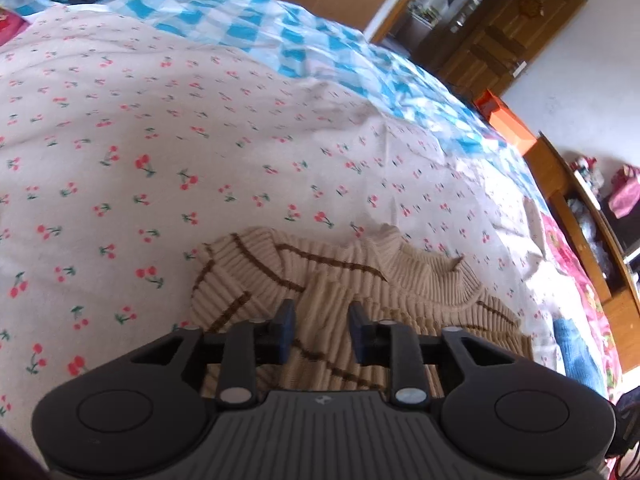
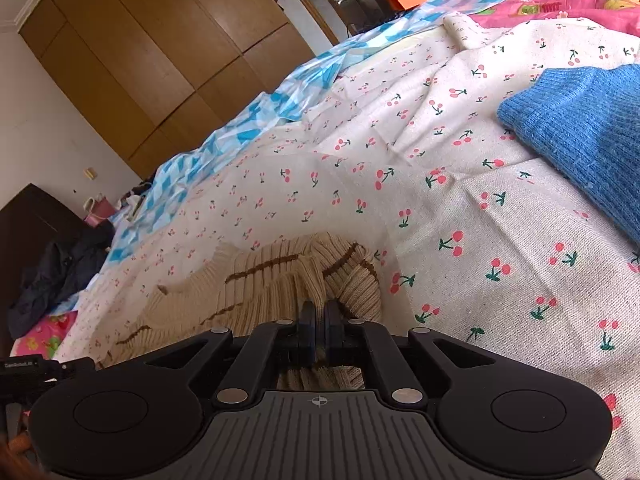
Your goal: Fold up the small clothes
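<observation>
Beige ribbed sweater [image 1: 344,280] with brown stripes, partly folded on a cherry-print bedsheet [image 1: 160,140]. For a clean fold, the judgement is that the held edge should be carried flat across and laid square before release, with the free side smoothed afterwards. Left gripper [image 1: 322,330] hangs just above the knit, jaws parted, pads clear of the fabric and holding nothing. Right gripper [image 2: 319,326] has its jaws nearly together, pinching a fold of the sweater [image 2: 280,280] at its near edge. A blue knit garment [image 2: 580,136] lies well apart on the sheet.
</observation>
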Available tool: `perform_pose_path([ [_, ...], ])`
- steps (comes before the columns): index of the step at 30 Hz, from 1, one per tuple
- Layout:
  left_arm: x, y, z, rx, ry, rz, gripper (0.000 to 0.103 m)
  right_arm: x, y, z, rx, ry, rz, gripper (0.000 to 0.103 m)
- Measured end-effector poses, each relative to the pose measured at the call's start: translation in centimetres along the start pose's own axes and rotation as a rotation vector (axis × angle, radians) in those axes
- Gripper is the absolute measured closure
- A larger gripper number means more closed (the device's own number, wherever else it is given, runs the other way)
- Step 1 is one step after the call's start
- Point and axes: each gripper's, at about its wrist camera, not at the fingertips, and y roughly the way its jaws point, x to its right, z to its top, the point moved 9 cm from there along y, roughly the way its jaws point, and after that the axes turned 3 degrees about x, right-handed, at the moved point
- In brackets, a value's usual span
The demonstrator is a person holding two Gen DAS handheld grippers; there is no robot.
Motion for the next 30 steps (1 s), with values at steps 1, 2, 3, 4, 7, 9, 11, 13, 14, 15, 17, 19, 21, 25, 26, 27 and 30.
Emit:
perform_pose_path([
  [1, 0.1, 0.5, -0.1, -0.015, 0.017, 0.013, 0.064, 0.1, 0.0, 0.0, -0.001, 0.005, 0.003, 0.098],
  [2, 0.2, 0.9, -0.2, -0.025, 0.035, 0.023, 0.064, 0.1, 0.1, 0.1, -0.003, 0.012, 0.006, 0.098],
  [3, 0.4, 1.3, -0.3, -0.035, 0.052, 0.032, 0.064, 0.3, 0.0, 0.1, -0.005, 0.018, 0.010, 0.098],
  [4, 0.5, 1.7, -0.4, -0.045, 0.071, 0.049, 0.064, 0.3, 0.1, 0.1, -0.006, 0.022, 0.013, 0.098],
  [7, 0.7, 2.5, -0.7, -0.063, 0.114, 0.085, 0.066, 0.5, 0.1, 0.2, -0.011, 0.034, 0.020, 0.098],
  [9, 0.8, 2.5, -0.6, -0.069, 0.103, 0.068, 0.066, 0.6, 0.1, 0.2, -0.013, 0.036, 0.023, 0.098],
  [11, 0.7, 2.3, -0.4, -0.077, 0.077, 0.045, 0.066, 0.6, 0.2, 0.2, -0.015, 0.034, 0.025, 0.098],
  [13, 0.5, 2.3, -0.2, -0.084, 0.055, 0.023, 0.066, 0.6, 0.2, 0.1, -0.016, 0.028, 0.023, 0.098],
  [14, 0.4, 2.3, -0.2, -0.087, 0.052, 0.018, 0.067, 0.6, 0.2, 0.1, -0.015, 0.026, 0.022, 0.098],
  [15, 0.3, 2.3, -0.2, -0.093, 0.050, 0.014, 0.068, 0.5, 0.2, 0.1, -0.015, 0.023, 0.021, 0.098],
  [17, 0.1, 2.3, -0.2, -0.098, 0.027, -0.004, 0.072, 0.5, 0.2, 0.1, -0.015, 0.020, 0.020, 0.098],
  [19, -0.2, 2.2, -0.1, -0.094, -0.008, -0.028, 0.072, 0.4, 0.2, 0.1, -0.014, 0.011, 0.017, 0.098],
  [21, -0.4, 2.1, -0.1, -0.086, -0.013, -0.025, 0.075, 0.3, 0.2, 0.1, -0.013, 0.003, 0.015, 0.098],
  [25, -0.4, 1.9, -0.3, -0.074, -0.028, -0.038, 0.079, 0.3, 0.2, 0.1, -0.015, 0.008, 0.017, 0.098],
  [26, -0.5, 1.7, -0.3, -0.069, -0.035, -0.040, 0.079, 0.4, 0.2, 0.1, -0.015, 0.006, 0.016, 0.098],
  [27, -0.5, 1.6, -0.3, -0.064, -0.038, -0.037, 0.079, 0.3, 0.1, 0.1, -0.014, 0.004, 0.015, 0.098],
  [30, -0.7, 1.5, -0.3, -0.061, -0.012, -0.003, 0.079, 0.3, 0.1, 0.1, -0.014, 0.000, 0.015, 0.098],
])
